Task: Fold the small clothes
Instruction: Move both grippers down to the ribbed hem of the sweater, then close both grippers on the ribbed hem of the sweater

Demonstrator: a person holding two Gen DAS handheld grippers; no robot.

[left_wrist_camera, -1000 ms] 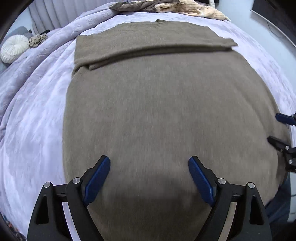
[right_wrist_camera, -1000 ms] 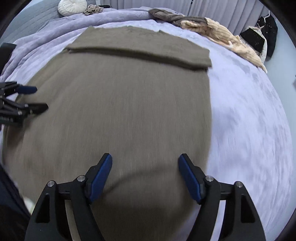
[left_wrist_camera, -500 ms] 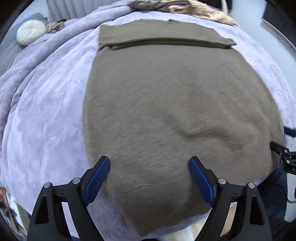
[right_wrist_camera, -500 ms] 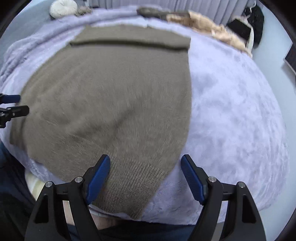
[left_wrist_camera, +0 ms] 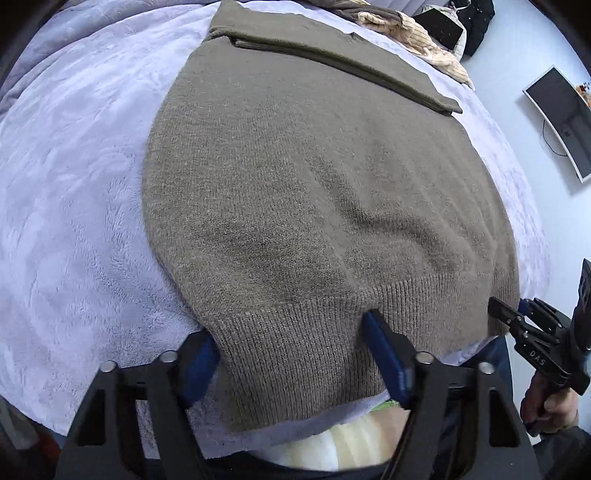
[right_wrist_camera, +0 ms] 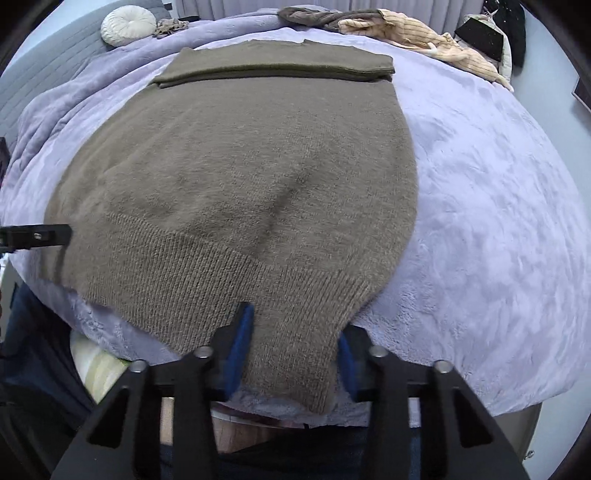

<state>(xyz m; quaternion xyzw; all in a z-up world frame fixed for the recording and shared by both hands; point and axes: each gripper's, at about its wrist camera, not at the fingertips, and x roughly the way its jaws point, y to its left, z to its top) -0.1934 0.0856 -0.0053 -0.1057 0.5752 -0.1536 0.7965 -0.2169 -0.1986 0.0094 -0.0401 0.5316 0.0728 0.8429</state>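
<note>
A brown knit sweater (left_wrist_camera: 314, 192) lies flat on the lavender bed, its far end folded over in a band (left_wrist_camera: 332, 48); it also shows in the right wrist view (right_wrist_camera: 240, 177). My left gripper (left_wrist_camera: 291, 354) is open, its blue pads straddling the ribbed hem at the near left corner. My right gripper (right_wrist_camera: 295, 350) is open, its pads either side of the hem's near right corner. The right gripper also shows at the right edge of the left wrist view (left_wrist_camera: 509, 314). A finger of the left gripper (right_wrist_camera: 40, 234) shows at the left edge of the right wrist view.
The lavender fleece blanket (right_wrist_camera: 498, 221) covers the bed. A pile of beige and brown clothes (right_wrist_camera: 406, 29) lies at the far edge. A round white cushion (right_wrist_camera: 127, 26) sits far left. A monitor (left_wrist_camera: 561, 118) hangs on the right wall.
Both grippers have drawn back toward the near edge of the bed and dropped to the sweater's ribbed hem, which now lies between the pads of each. The jaws stay open.
</note>
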